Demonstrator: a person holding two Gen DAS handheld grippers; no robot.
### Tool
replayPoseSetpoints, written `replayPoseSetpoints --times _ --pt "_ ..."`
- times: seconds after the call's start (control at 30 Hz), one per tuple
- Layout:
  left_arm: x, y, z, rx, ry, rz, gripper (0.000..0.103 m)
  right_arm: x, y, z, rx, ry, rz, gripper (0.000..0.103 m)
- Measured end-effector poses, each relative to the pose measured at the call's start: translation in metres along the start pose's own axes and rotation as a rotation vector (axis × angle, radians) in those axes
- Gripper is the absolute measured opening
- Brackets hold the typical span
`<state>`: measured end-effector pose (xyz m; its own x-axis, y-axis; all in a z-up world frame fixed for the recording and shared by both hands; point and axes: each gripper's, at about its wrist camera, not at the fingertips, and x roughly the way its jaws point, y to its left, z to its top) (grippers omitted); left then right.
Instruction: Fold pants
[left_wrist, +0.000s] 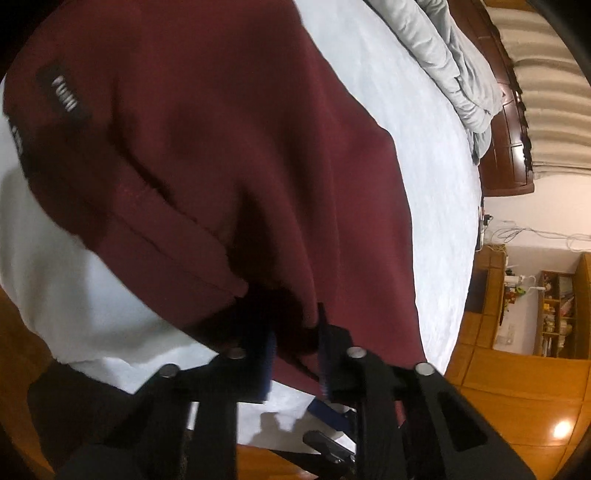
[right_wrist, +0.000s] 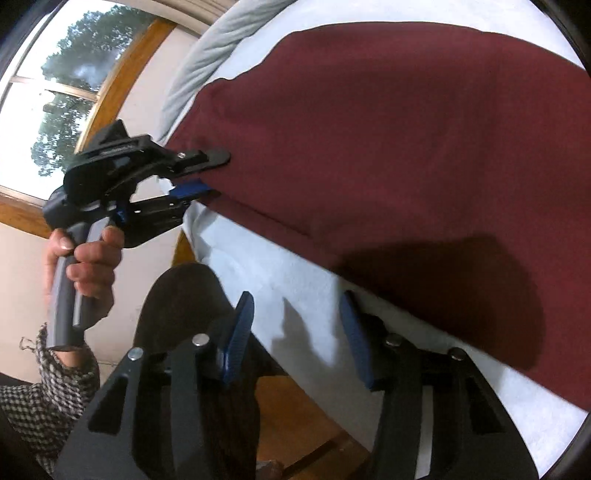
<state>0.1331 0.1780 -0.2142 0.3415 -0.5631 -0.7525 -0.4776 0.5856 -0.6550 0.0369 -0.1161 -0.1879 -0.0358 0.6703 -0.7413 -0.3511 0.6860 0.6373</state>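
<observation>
Maroon pants (left_wrist: 221, 147) lie spread on the white bed sheet (left_wrist: 406, 147), a black label (left_wrist: 64, 98) at their far left. In the left wrist view my left gripper (left_wrist: 295, 350) is shut on a bunched edge of the pants, cloth pinched between its blue pads (left_wrist: 266, 362). The right wrist view shows the same pants (right_wrist: 388, 147) and my left gripper (right_wrist: 218, 175) clamped on their near-left edge, held by a hand (right_wrist: 88, 258). My right gripper (right_wrist: 295, 332) stands open over the bare sheet (right_wrist: 295, 280), just short of the pants' near edge, nothing between its fingers.
A rumpled grey duvet (left_wrist: 443, 55) lies along the bed's far side, by a dark wooden headboard (left_wrist: 506, 147). Wooden floor (left_wrist: 517, 406) and a shelf unit (left_wrist: 557, 314) lie beyond the bed. A window (right_wrist: 55, 92), a checked sleeve (right_wrist: 48, 387) and the person's dark-clad leg (right_wrist: 177, 302) are at left.
</observation>
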Motion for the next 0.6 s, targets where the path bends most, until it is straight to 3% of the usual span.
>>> replayPoseSetpoints --times 0.1,0.23,0.33,0.4,0.47,0.57,0.6 --pt "-0.009 0.0 -0.008 0.011 -0.037 0.004 0.011 -0.009 0.002 0.0 0.001 -0.022 0.007 0.056" --pt "-0.018 -0.005 -0.023 0.067 -0.084 0.078 0.011 -0.027 -0.002 -0.001 0.013 -0.069 -0.009 0.057" --pt "0.002 0.004 -0.018 0.077 -0.053 0.142 0.011 -0.045 -0.014 -0.005 0.054 -0.107 -0.026 0.057" --pt "0.004 0.007 -0.013 0.066 -0.041 0.119 0.011 -0.059 -0.023 -0.015 0.071 -0.123 -0.039 0.057" --pt "0.001 -0.01 -0.009 0.119 -0.067 0.123 0.018 -0.08 -0.033 -0.027 0.105 -0.159 -0.047 0.057" --pt "-0.008 -0.023 -0.019 0.137 -0.089 0.123 0.064 -0.115 -0.049 -0.045 0.156 -0.223 -0.054 0.063" --pt "-0.01 -0.027 -0.027 0.136 -0.091 0.131 0.07 -0.127 -0.056 -0.053 0.18 -0.245 -0.064 0.063"
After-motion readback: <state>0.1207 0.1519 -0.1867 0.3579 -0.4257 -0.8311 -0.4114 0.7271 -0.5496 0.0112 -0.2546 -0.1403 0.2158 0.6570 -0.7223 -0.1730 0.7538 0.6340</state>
